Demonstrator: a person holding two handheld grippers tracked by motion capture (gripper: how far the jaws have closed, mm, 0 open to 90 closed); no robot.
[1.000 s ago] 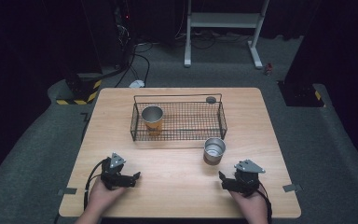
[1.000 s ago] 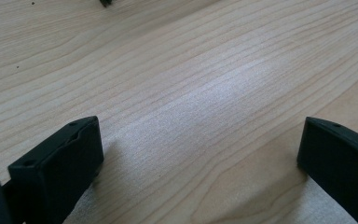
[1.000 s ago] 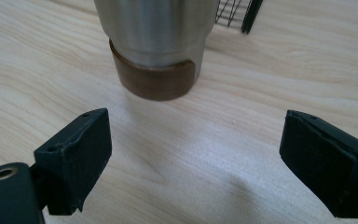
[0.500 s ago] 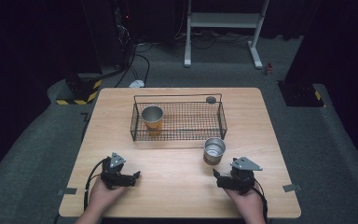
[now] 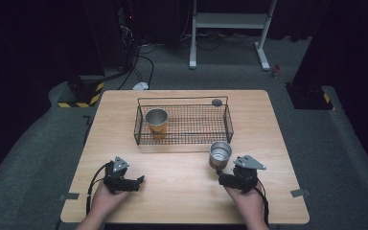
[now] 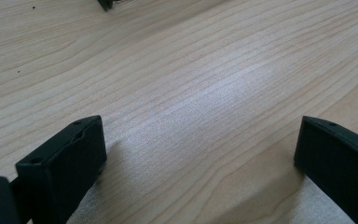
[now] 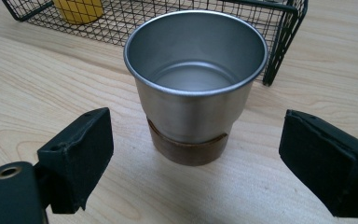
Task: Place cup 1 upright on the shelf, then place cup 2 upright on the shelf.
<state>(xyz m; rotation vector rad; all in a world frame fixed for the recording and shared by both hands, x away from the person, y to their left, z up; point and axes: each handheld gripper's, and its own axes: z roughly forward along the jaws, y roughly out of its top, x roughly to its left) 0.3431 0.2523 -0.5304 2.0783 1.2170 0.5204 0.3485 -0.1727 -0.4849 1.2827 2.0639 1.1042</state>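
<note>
Steel cup [image 5: 220,154] sitting just outside wire basket's [image 5: 182,140] near right corner on table [image 5: 182,191]. Right gripper [image 5: 226,179] lining up, jaws standing wide, empty. Left gripper [image 5: 136,181] idling, jaws wide. Next: advancing, straddling cup, closing.

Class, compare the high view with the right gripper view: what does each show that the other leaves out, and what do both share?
High view alone: the whole light wooden table, the left hand-held gripper and the grey carpeted floor. Right gripper view alone: the inside bottom of the steel cup with a brown base band, standing between the right hand-held gripper's wide-apart jaws, untouched. Shared: that cup, the black wire basket and the yellow-banded steel cup inside it.
</note>
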